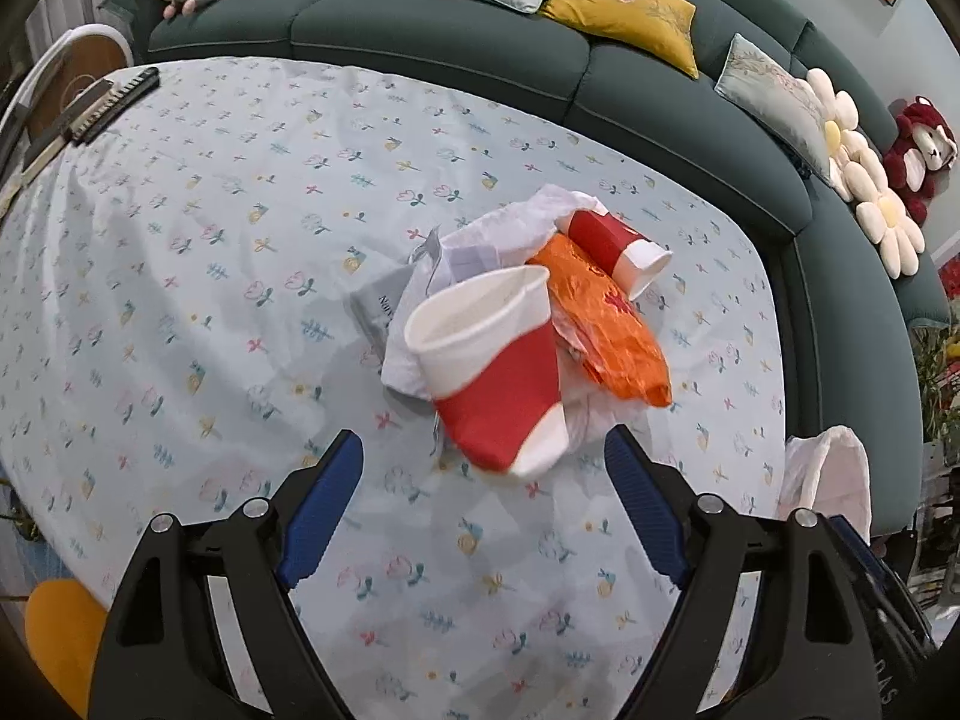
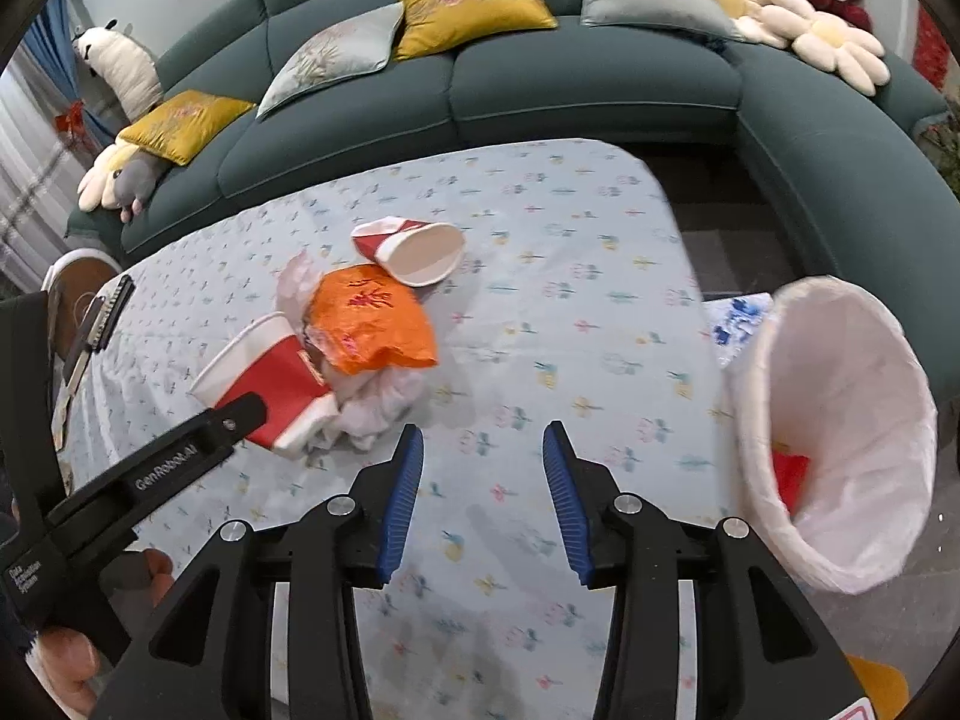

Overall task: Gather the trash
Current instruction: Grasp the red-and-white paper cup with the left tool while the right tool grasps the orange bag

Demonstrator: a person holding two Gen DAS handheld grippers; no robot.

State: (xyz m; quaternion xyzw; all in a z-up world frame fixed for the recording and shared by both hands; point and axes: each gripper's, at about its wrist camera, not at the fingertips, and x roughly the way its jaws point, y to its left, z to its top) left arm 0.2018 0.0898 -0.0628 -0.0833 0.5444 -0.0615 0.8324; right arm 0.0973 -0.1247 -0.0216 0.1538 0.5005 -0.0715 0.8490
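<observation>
Left gripper jaws wide, empty; right gripper jaws part-open, empty. Red paper cup at frame centre: light, crushable; likely grip across the rim.

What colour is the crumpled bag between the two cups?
Orange bag with red print, clearest in the right wrist view.

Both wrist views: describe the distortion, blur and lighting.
Left wrist view: strong fisheye, the sofa bows into an arc, dark vignette in the corners; near red cup sharp, light soft and even. Right wrist view: same bending; the lined bin is smeared by motion blur at its rim, and the tablecloth print looks soft.
</observation>
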